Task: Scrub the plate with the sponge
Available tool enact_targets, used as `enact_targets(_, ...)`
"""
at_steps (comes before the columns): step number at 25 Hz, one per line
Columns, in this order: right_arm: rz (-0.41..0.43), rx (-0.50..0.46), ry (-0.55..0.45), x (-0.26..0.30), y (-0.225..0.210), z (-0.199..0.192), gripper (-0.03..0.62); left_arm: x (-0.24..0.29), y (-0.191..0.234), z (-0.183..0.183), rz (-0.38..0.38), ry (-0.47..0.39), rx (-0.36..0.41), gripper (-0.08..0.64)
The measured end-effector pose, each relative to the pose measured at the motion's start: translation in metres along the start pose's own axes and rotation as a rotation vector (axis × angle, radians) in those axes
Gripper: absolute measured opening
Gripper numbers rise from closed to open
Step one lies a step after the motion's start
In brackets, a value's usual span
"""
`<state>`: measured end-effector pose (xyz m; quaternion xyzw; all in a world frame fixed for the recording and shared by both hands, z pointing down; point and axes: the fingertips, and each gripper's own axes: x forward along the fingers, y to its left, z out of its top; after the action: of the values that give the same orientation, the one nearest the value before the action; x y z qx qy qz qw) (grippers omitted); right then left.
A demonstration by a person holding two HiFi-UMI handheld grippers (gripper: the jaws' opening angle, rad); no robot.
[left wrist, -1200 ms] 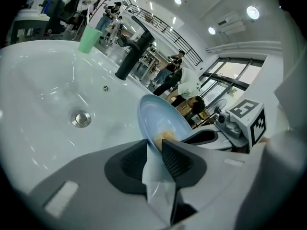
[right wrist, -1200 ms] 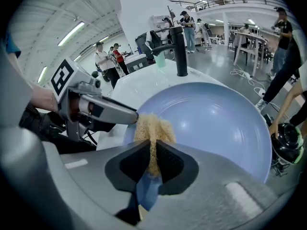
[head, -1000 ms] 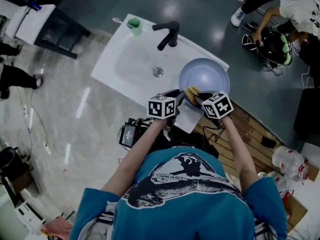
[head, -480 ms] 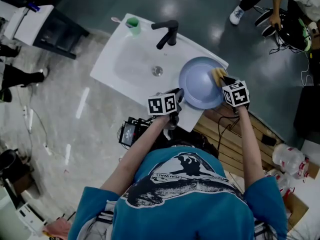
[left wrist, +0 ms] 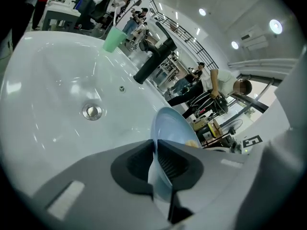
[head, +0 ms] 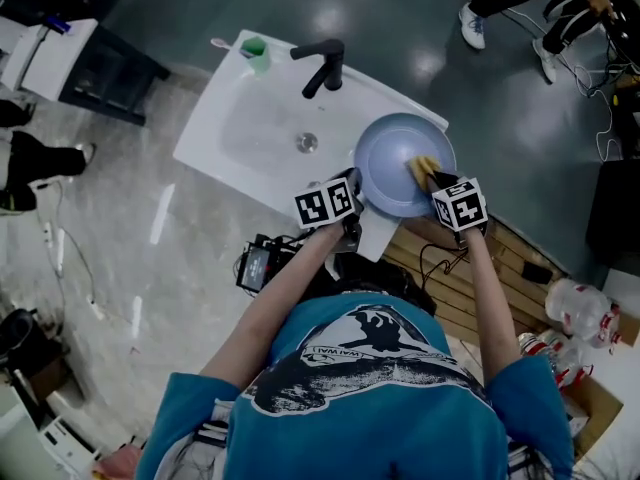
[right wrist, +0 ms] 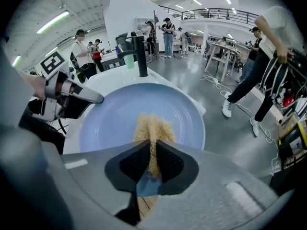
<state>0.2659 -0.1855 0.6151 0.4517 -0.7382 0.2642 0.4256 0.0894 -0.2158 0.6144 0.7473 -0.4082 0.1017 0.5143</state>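
Left gripper view: the left tongs (left wrist: 154, 146) are seen clamped on the near rim of the pale blue plate (left wrist: 169, 126). Their jaws have just been closing, with the rim pinched between the dark pads. From there the plate is seen almost edge-on, rising away from the pads.

In the right gripper view, the right tongs (right wrist: 153, 150) are shut narrowly on a yellow sponge (right wrist: 152, 126). The sponge is squeezed thin between the pads, and its free end is laid against the inner face of the plate, near the middle.

In the head view, the plate is held over the right-hand end of the white basin (head: 240, 118), between the two marker cubes. The sponge is seen on the right half of the plate.

Further out, a round metal drain (head: 307, 142) lies in the hollow of the basin. A black tap (head: 322, 66) stands at the far edge, and a green cup (head: 255, 50) is set at the far left corner, well apart from the plate.
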Motion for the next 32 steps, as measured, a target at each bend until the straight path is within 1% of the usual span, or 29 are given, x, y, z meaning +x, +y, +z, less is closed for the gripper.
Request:
enact_targets(5, 0.098, -0.020, 0.020, -0.004, 0.047, -0.010, 0.037, 0.000, 0.001, 0.003, 0.015, -0.009, 0.011, 0.041)
enact_targets(10, 0.199, -0.074, 0.029, 0.001, 0.090, 0.000, 0.037, 0.001, -0.001, 0.005, 0.016, -0.010, 0.011, 0.041)
enact_targets(14, 0.227, -0.101, 0.027, 0.009, 0.111, 0.010, 0.036, 0.002, -0.001, 0.005, 0.005, -0.003, 0.022, 0.041)
enact_targets(18, 0.233, -0.074, 0.022, 0.010, 0.112, 0.013, 0.036, 0.002, -0.003, 0.006, -0.020, 0.013, 0.059, 0.046)
enact_targets(21, 0.220, -0.015, -0.011, 0.008, 0.107, 0.015, 0.037, 0.002, -0.004, 0.007, -0.038, 0.034, 0.114, 0.051)
enact_targets(24, 0.186, 0.031, -0.048, 0.003, 0.100, 0.018, 0.037, -0.002, -0.010, 0.009, -0.053, 0.043, 0.204, 0.049)
enact_targets(28, 0.167, 0.111, -0.130, -0.013, 0.099, 0.029, 0.037, -0.018, -0.022, 0.023, -0.111, 0.026, 0.347, 0.052)
enact_targets(32, 0.142, 0.180, -0.211, -0.032, 0.107, 0.040, 0.036, -0.039, -0.030, 0.030, -0.178, 0.027, 0.452, 0.060)
